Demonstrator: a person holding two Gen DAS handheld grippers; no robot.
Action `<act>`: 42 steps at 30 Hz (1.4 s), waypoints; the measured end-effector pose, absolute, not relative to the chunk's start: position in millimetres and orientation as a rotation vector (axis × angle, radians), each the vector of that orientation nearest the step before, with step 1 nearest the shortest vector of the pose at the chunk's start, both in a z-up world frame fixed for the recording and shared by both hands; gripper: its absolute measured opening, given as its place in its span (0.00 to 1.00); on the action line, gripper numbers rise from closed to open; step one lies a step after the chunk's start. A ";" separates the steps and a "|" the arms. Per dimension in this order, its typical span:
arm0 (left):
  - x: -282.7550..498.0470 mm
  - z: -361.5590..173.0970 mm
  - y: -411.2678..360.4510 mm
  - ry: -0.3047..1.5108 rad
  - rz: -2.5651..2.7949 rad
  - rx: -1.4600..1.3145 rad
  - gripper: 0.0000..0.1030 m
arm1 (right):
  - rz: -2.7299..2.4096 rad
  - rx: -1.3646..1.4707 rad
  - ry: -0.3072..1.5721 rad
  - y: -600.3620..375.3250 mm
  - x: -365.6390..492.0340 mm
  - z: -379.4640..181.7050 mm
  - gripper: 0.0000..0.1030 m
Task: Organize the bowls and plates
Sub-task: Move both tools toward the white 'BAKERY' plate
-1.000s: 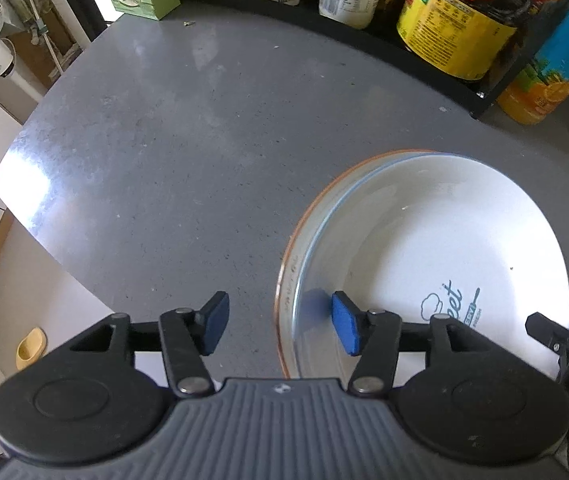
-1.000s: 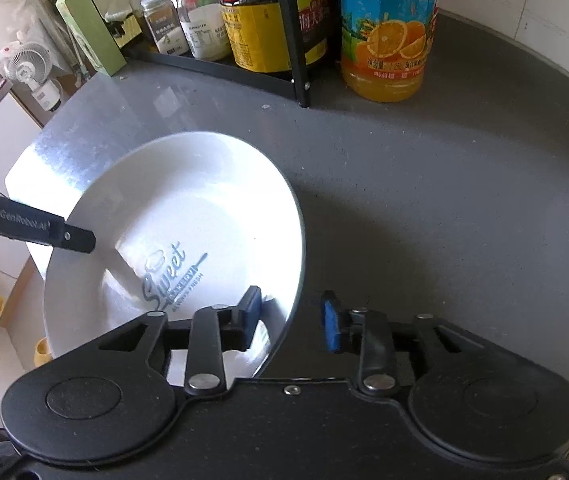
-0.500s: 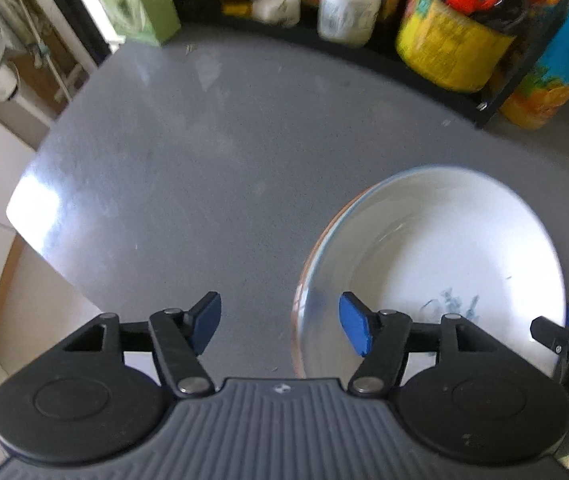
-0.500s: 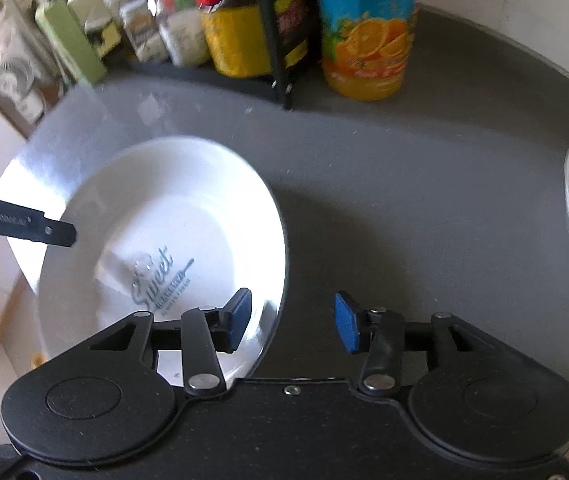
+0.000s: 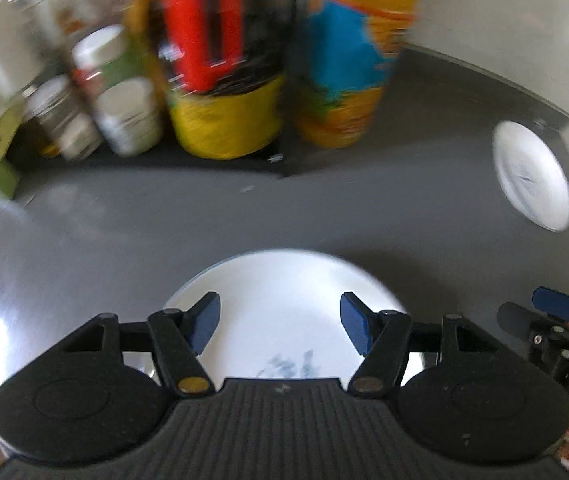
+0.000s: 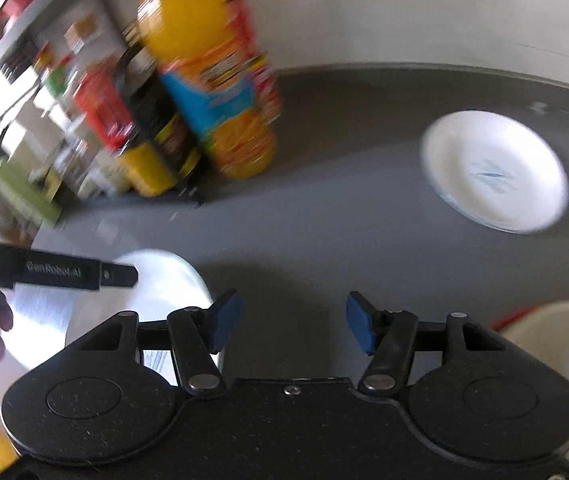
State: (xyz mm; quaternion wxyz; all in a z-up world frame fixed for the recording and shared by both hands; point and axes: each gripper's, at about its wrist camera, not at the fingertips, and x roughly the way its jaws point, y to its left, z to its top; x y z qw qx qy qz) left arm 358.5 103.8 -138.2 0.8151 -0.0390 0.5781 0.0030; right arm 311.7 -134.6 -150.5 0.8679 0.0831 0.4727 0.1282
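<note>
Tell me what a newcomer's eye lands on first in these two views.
The white plate lies flat on the grey counter, directly beyond the open left gripper. A second white plate sits apart at the far right near the wall, ahead of the open right gripper. At the back, blurred, stands a tall orange juice bottle beside a rack of jars.

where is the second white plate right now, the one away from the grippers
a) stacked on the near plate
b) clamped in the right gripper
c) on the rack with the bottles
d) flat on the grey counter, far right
d: the far plate lies alone on the grey counter, well clear of the orange juice bottle, while the right gripper is open and empty.
</note>
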 end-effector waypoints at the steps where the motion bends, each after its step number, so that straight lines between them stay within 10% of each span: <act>1: 363.6 -138.0 97.9 1.233 -0.025 -0.072 0.63 | 0.241 0.190 0.977 -140.9 310.3 -149.0 0.56; 42: 469.7 -166.8 -119.7 1.213 -0.042 -0.132 0.62 | 0.078 0.355 0.926 -393.3 374.5 -187.3 0.56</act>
